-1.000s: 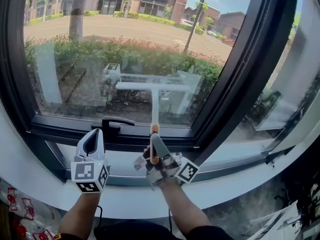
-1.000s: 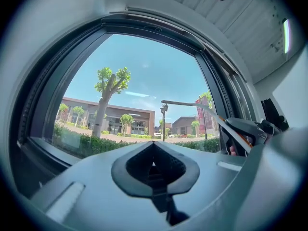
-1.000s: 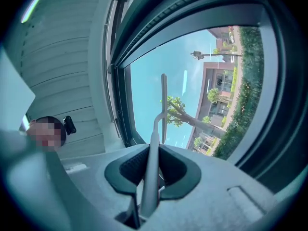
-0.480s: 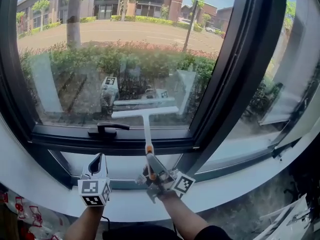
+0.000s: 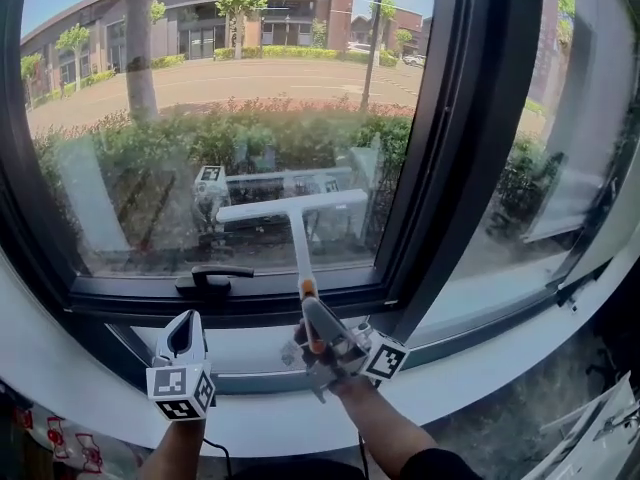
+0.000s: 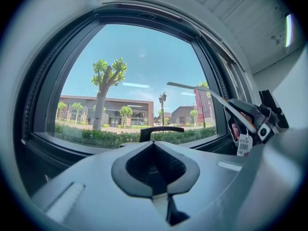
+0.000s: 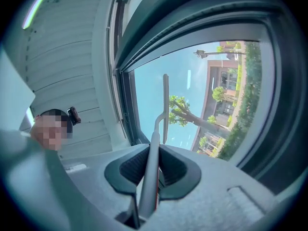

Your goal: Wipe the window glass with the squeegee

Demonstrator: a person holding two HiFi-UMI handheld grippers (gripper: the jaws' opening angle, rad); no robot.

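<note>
- Right tongs (image 5: 312,320): clamped on the lower shaft of the white T-shaped squeegee with an orange collar (image 5: 297,230). The right gripper view shows the shaft pinched between both pads.
- Left tongs (image 5: 184,336): closed on nothing, held over the white sill (image 5: 120,373) below the black lever handle (image 5: 213,276) and well apart from the tool.
- Location of the tool: its blade sits at the large window glass (image 5: 200,108), in the lower part of the pane towards the lower right corner. The blade's right end is near the dark frame upright (image 5: 470,118). Its reflection lies just beside it, but full contact cannot be confirmed.
- Axes: the shaft runs up and away from the right tongs to the pane. The blade lies crosswise to the shaft, roughly level, with its right end slightly higher.
- Assessment: only the right hand commands the tool. The next stroke likely depends on keeping the blade flat and square to the travel.
</note>
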